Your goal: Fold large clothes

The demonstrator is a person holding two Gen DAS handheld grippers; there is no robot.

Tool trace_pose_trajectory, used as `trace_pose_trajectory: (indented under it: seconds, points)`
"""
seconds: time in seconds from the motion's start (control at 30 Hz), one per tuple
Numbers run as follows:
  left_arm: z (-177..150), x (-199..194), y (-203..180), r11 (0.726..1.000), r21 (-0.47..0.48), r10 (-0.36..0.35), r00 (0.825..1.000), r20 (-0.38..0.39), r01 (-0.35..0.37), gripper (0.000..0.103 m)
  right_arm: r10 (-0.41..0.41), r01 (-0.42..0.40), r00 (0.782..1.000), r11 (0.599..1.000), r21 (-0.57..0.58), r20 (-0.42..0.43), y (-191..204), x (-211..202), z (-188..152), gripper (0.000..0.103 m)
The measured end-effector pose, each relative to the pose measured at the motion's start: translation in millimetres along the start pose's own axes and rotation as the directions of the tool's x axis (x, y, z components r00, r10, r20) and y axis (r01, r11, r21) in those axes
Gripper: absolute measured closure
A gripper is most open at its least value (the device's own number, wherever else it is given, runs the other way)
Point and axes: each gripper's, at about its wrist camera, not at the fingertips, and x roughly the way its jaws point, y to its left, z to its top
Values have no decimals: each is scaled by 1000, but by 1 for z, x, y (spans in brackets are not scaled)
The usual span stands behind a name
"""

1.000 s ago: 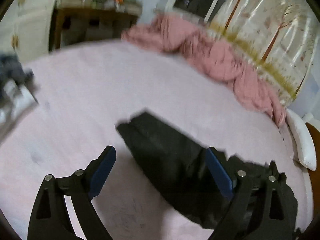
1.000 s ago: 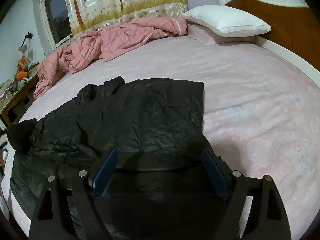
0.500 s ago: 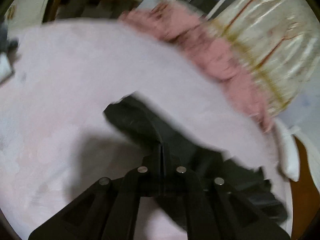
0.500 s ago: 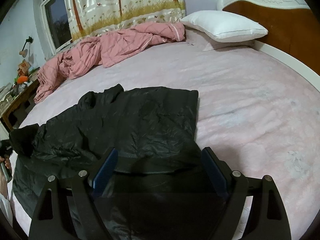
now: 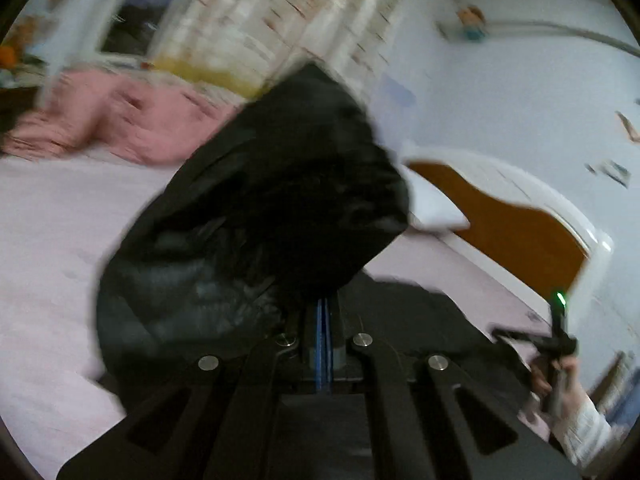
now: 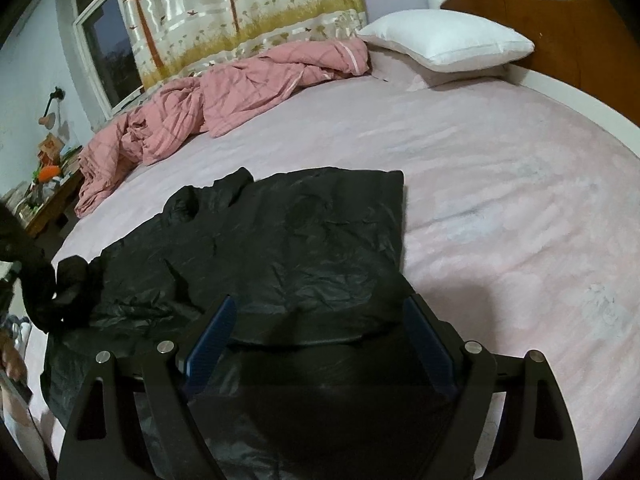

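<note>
Black jacket (image 5: 256, 216) clenched in left fingers (image 5: 324, 316) blocks pink quilt (image 5: 120, 120) and pillow (image 5: 436, 208); right fingers (image 6: 218, 330) spread.

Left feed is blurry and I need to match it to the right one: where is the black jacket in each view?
Left wrist: black jacket fills the centre, a part clamped in the shut left gripper.
Right wrist: spread on the bed, centre-left, beneath the open right gripper.
Shared landmark: white pillow.

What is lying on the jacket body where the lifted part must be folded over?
Nothing visible. The left gripper is shut on a part of the jacket and holds it raised; the jacket body lies flat and bare on the bed. The right gripper hovers open above its near edge.
</note>
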Motion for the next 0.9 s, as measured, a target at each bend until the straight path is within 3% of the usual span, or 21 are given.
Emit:
trace_pose_trajectory:
  seconds: [0.17,0.27,0.3,0.37,0.4,0.43,0.5,0.6,0.73,0.8,0.9]
  points:
    - [-32,33,-52,983,12,-177,974,-138,181,103,-38,40,998,997,-60,39,7,-8,1,16]
    - [-42,39,-83,972,98,-194,964,-181,214,102,-56,61,997,993,-102,54,12,-10,2,16]
    - [-45,39,-90,969,109,-200,962,-188,223,98,-58,63,997,991,-114,54,13,-10,1,16]
    - [-46,39,-92,966,95,-218,953,-209,242,73,-50,55,998,991,-121,46,14,-9,1,16]
    - [-45,37,-92,966,78,-226,950,-215,248,47,-45,49,998,991,-122,41,14,-9,1,16]
    - [-42,33,-90,965,67,-233,950,-207,252,39,-39,43,999,991,-124,37,15,-9,0,16]
    - [-33,22,-89,967,63,-235,958,-164,248,38,-35,39,999,990,-133,37,18,-9,-1,16]
    - [-12,2,-72,983,55,-169,983,-65,173,37,3,0,1000,990,-139,24,24,-8,-3,16]
    - [13,-18,-37,999,49,0,1000,31,-1,33,161,-165,986,978,-125,-40,43,-4,-10,16]
    - [21,-26,-21,991,52,120,990,72,-124,33,211,-219,975,966,-139,-68,57,-2,-16,16]
    - [30,-34,3,970,8,241,967,83,-243,32,288,-306,950,935,-179,-117,87,1,-27,16]
